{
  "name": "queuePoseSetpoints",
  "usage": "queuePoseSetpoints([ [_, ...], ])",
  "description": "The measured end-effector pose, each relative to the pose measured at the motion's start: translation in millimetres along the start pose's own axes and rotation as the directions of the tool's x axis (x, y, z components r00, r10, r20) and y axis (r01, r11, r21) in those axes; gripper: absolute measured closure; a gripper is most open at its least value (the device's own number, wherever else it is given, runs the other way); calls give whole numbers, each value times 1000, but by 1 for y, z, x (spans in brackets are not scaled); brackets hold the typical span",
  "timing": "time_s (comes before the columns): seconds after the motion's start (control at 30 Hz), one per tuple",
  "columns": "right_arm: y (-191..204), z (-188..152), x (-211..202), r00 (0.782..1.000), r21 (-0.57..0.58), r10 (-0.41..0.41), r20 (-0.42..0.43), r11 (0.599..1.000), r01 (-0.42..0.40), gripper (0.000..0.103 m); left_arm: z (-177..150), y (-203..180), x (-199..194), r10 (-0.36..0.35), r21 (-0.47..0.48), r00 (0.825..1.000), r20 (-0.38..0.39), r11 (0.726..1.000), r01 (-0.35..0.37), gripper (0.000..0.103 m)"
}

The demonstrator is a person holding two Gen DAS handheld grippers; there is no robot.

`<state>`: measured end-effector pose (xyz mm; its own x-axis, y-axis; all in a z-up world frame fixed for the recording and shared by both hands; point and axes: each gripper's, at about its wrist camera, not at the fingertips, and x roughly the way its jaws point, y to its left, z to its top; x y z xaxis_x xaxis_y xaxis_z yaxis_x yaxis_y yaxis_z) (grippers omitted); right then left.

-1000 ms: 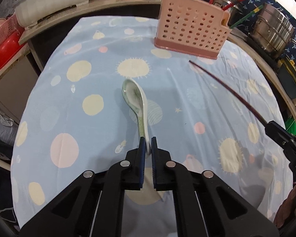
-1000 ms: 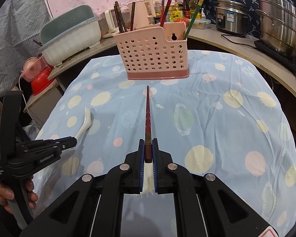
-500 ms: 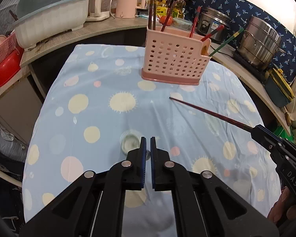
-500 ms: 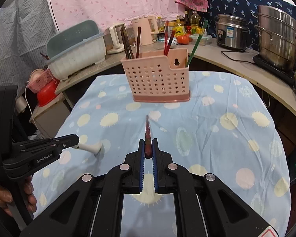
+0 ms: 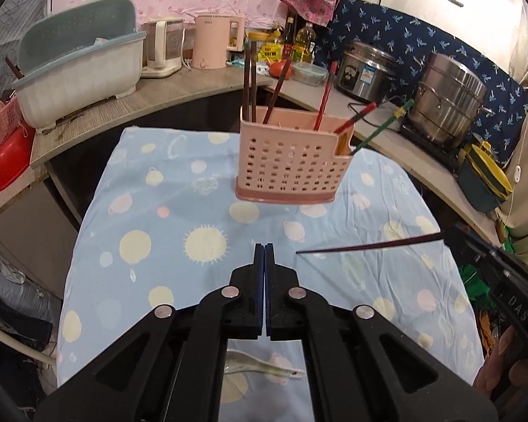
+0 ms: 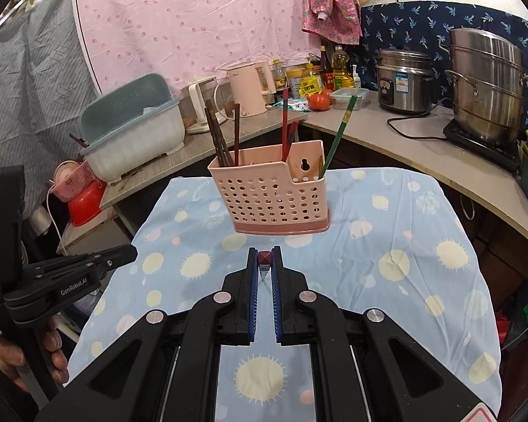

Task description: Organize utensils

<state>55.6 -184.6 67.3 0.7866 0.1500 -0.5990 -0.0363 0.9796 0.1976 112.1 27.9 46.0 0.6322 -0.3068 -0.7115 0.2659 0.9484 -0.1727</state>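
Observation:
A pink perforated utensil holder (image 5: 292,165) stands at the far end of the table and holds several chopsticks; it also shows in the right wrist view (image 6: 274,190). My left gripper (image 5: 264,249) is shut on the white ceramic spoon (image 5: 264,369), whose bowl hangs below the jaws, lifted above the cloth. My right gripper (image 6: 264,256) is shut on a dark red chopstick (image 6: 264,258), seen end-on here and lying sideways in the left wrist view (image 5: 366,246), held in the air short of the holder.
The table carries a light blue spotted cloth (image 6: 422,246). A counter behind holds a teal dish rack (image 5: 77,59), a pink kettle (image 5: 214,42), a rice cooker (image 6: 403,84) and steel pots (image 6: 485,84). A red basin (image 5: 7,161) sits at the left.
Both grippers have risen and tilted up. The spoon has left the cloth and now hangs under the left jaws. The chopstick has swung from pointing forward to end-on in the right view.

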Motion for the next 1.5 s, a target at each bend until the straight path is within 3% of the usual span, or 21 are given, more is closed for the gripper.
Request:
queuePoseSetpoints([
  [0.13,-6,-15,4,999,22,4,-36,1000,-3,96,-33,2,17,27,-22,996,-88,999,-29,101],
  [0.3,-7,-34,12,996,30,5,-89,1000,-2,96,-75,-14,45,44,-67,976,-213,996,-60,65],
  [0.4,-7,-42,13,994,32,8,-106,999,-4,96,-88,-26,59,65,-61,966,-252,995,-83,55],
  [0.5,-7,-45,11,993,31,11,-113,999,-8,96,-99,-33,69,129,-51,953,-272,988,-149,43],
  [0.63,-7,-48,12,993,34,17,-119,999,-13,96,-115,-31,81,213,-22,924,-319,973,-232,43],
  [0.73,-7,-50,13,992,33,20,-124,999,-16,96,-124,-20,77,222,-21,913,-343,970,-244,43],
  [0.83,-7,-52,14,992,36,24,-128,999,-20,96,-134,-10,68,223,-14,915,-336,970,-242,44],
  [0.93,-7,-55,16,991,39,27,-134,999,-22,96,-141,5,59,199,-27,924,-325,975,-220,52],
  [1.1,-6,-57,16,990,42,25,-138,999,-19,96,-137,17,54,133,-57,941,-311,986,-158,87],
  [1.23,-6,-56,16,991,40,20,-134,999,-15,96,-135,19,51,94,-65,947,-307,991,-119,93],
  [1.5,-4,-50,8,993,37,18,-113,999,-14,96,-118,13,34,77,-54,963,-260,994,-95,94],
])
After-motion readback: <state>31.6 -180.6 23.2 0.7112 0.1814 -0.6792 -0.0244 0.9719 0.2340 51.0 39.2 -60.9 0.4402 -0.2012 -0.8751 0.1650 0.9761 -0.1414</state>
